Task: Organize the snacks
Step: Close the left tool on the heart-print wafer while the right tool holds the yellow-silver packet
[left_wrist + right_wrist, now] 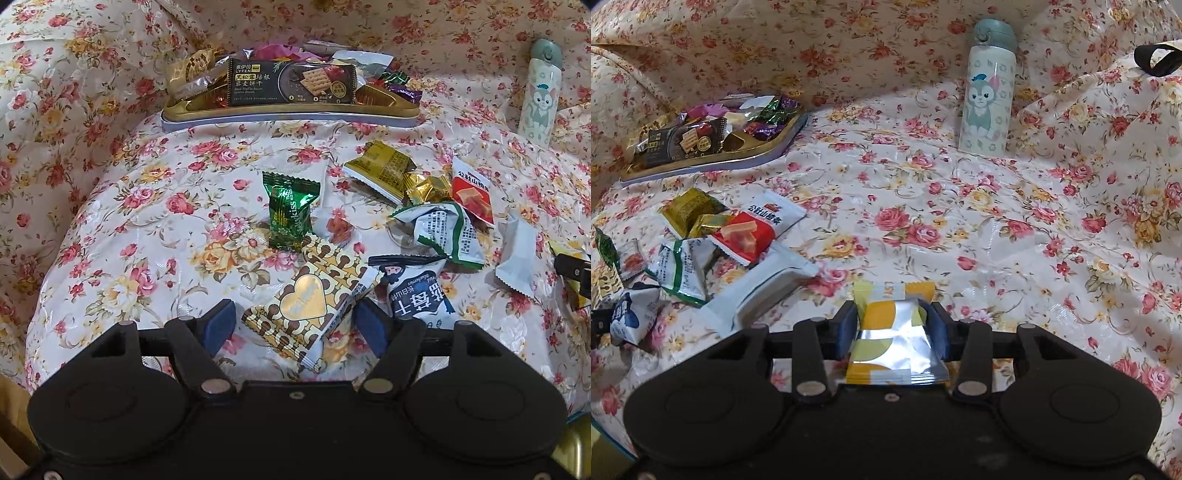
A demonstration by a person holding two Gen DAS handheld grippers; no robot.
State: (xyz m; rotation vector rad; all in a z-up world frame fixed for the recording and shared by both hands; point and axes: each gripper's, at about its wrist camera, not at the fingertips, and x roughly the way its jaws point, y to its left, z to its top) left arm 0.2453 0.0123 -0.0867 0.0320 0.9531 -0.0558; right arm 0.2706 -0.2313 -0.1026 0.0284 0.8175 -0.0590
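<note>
Between the spread fingers of the left tongs, a heart-patterned gold wafer packet lies flat on the floral-clothed table, its long axis slanting from near left to far right, skewed to the closing line. These tongs stand wide, gripping nothing. The right tongs are clamped on a yellow-and-silver packet, raised off the cloth. Straight ahead of the left tongs, well apart, the gold tray of sorted snacks waits; for the right, it lies far to the left.
</note>
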